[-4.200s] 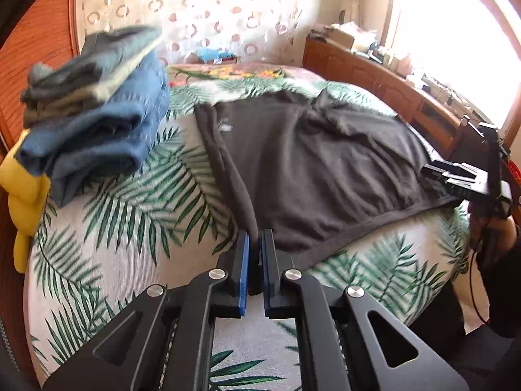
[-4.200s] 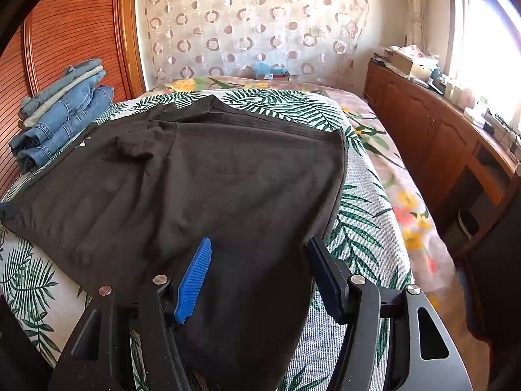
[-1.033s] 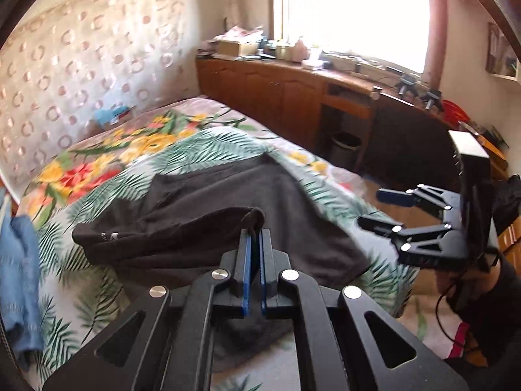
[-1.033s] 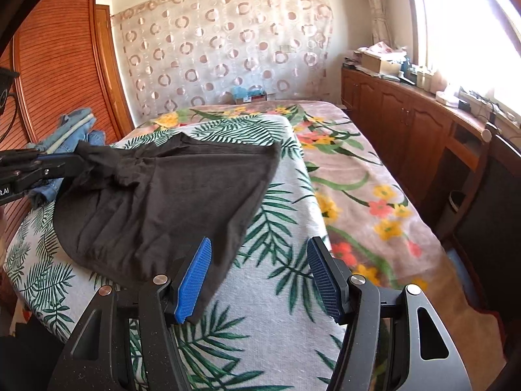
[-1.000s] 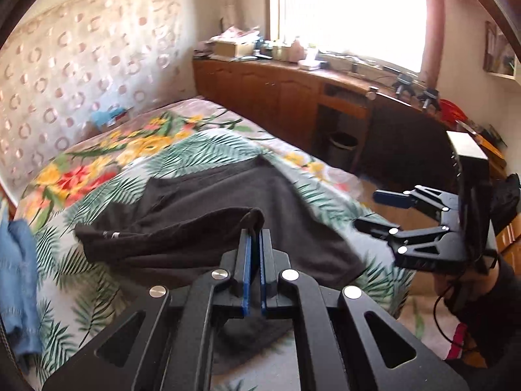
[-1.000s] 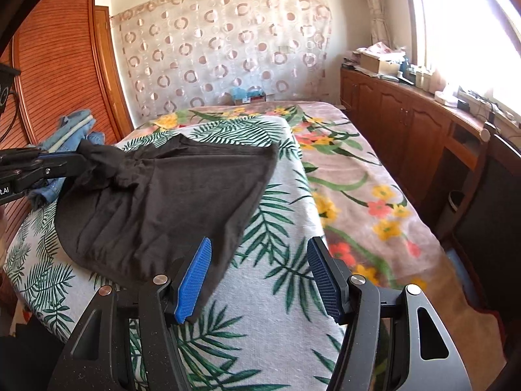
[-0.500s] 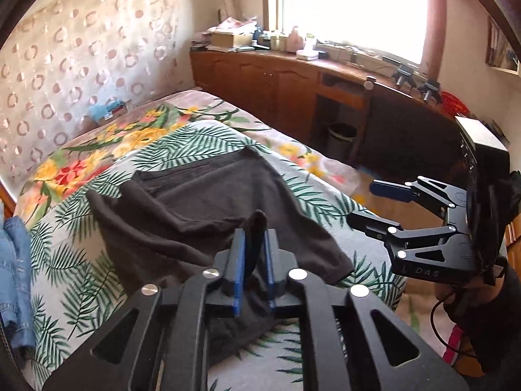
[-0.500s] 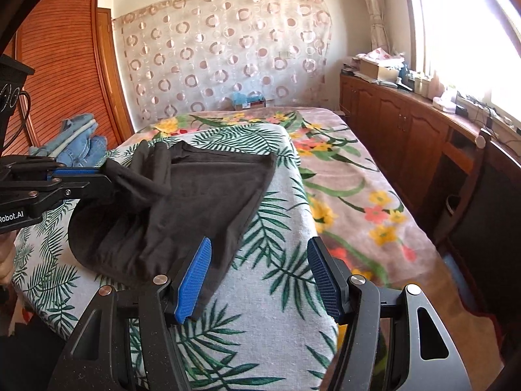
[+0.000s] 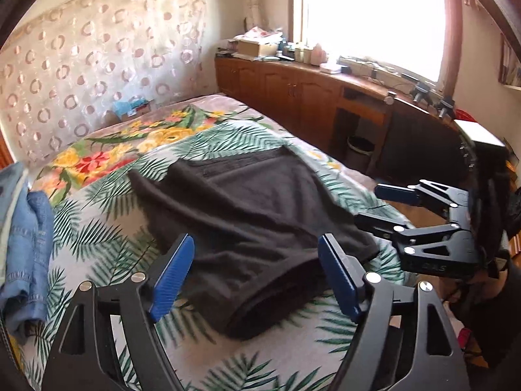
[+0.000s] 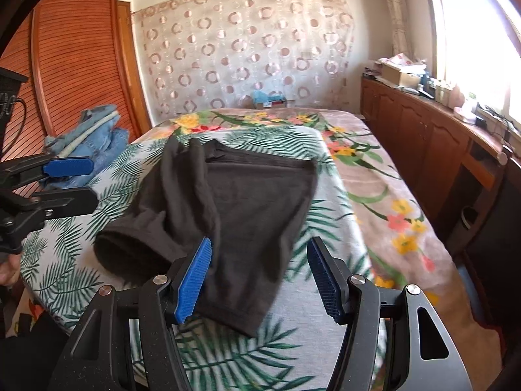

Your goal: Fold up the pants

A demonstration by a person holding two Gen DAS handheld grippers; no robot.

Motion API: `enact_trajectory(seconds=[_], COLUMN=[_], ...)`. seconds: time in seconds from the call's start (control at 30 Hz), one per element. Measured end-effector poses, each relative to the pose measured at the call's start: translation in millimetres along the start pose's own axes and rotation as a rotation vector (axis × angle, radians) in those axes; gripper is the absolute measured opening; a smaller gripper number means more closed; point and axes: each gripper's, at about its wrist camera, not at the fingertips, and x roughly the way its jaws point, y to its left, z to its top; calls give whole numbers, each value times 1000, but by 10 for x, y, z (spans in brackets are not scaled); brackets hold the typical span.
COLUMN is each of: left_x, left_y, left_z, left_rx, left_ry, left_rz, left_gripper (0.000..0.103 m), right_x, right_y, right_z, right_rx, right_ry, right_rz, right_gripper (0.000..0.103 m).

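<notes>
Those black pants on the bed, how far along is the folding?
One fold looks done: the black pants lie doubled over on the leaf-print bedspread, though rumpled at one end. Nothing is in hand: the left tongs have just opened with no cloth between them, and the right tongs stand open too. Left, probably: smoothing, another fold, perhaps joining the pile of jeans.

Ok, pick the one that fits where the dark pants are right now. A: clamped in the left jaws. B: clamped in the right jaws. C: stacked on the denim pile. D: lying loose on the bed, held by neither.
D: the dark pants lie on the leaf-print bed, with both the left gripper and right gripper open and gripping nothing.
</notes>
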Motion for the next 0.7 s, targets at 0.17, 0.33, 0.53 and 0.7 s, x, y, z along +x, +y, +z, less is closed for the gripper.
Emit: enact_trajectory(seconds=[0.17,0.33,0.53,0.7], left_x=[47,74,104,133], left_y=[189,330,418,459], left_z=[-188,-320,-387,-405], left_rx=[-33,-72,-98,-114], left_ry=[28,43,48,54], left_rz=[33,38,44,55], left_gripper=[79,79,79,79], right_x=[97,197,426,352], right_y=[93,99,-33,-158], right_z=[-43,-49,6,108], right_rx=[-24,-55,-53,-76], right_ry=[37,73,123,92], right_rz=[57,72,74,82], right_gripper=[61,48,13,6])
